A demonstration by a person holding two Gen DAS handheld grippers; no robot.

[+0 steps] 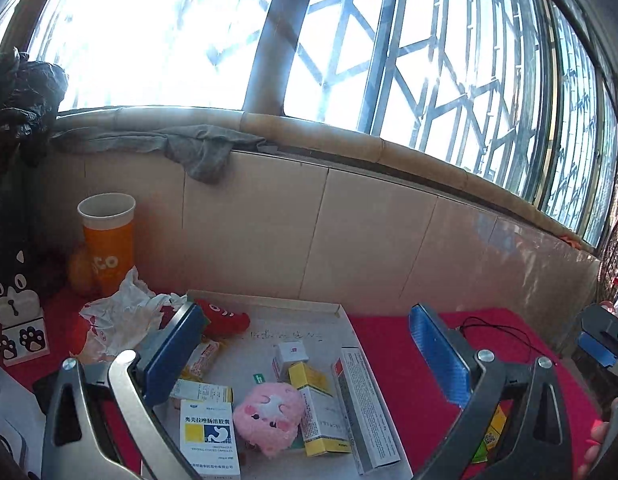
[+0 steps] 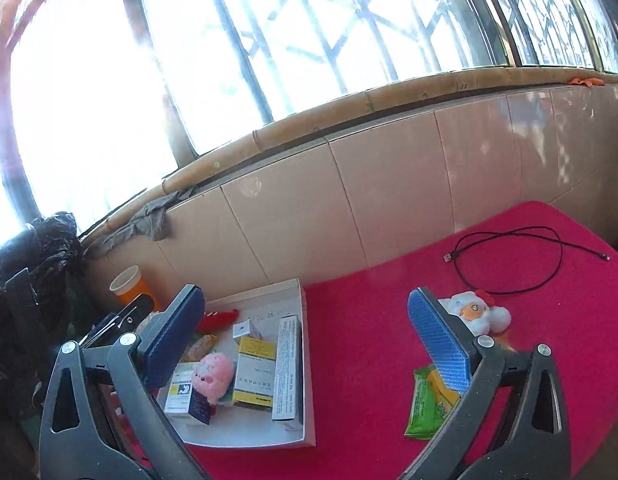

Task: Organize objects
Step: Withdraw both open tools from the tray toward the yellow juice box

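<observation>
Plush chick toy (image 2: 479, 314), white with an orange face and a red comb, lies on the red counter (image 2: 369, 340) well right of the white tray (image 2: 305, 360), partly hidden behind the right gripper (image 2: 309, 336). It looks light, soft and squashy; a pinch across its round body should hold. Just beside it lies a green snack packet (image 2: 427, 404), probably crinkly and slippery, best taken across its flat middle. The tray already holds medicine boxes (image 1: 209, 440), a pink plush pig (image 1: 269, 416) and a red plush (image 1: 225, 318). Both the right and left gripper (image 1: 305, 356) hover with jaws spread wide, grasping nothing. A black cable (image 2: 509, 260) loops farther back.
</observation>
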